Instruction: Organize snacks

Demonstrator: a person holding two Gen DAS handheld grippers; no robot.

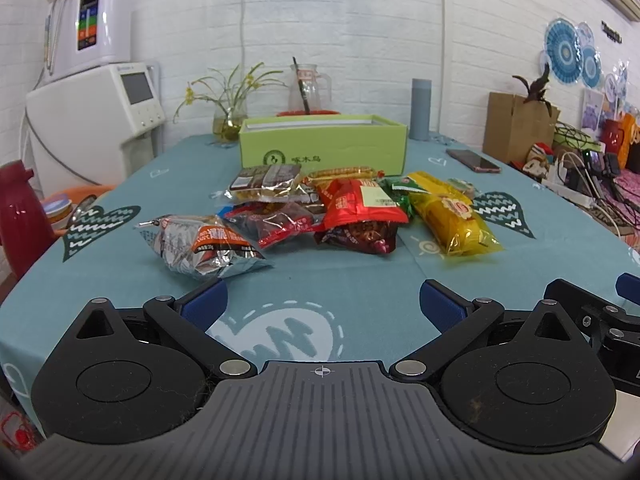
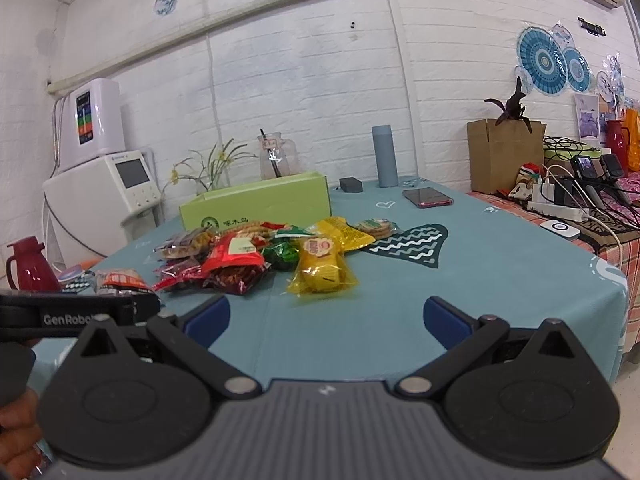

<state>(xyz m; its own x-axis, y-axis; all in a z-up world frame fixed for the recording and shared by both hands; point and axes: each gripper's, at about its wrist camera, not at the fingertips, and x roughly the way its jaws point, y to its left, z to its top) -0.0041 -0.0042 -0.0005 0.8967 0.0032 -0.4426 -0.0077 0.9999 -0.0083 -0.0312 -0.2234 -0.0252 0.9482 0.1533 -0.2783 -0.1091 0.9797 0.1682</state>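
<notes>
Left gripper (image 1: 323, 304) level and low, pointing forward – its 2 blue-padded fingers (image 1: 206, 305) spread wide, nothing between them. Right gripper (image 2: 327, 318) same pose, 2 fingers (image 2: 442, 322) wide apart, also holding nothing. In the left wrist view the right gripper shows at the right edge, just beside the left one. In the right wrist view the left gripper's black body sits at the left edge – part of a hand (image 2: 16, 432) visible below it.

A home room: water dispenser (image 1: 96, 120), tablecloth (image 1: 340, 280), wall fans (image 2: 548, 60)
</notes>
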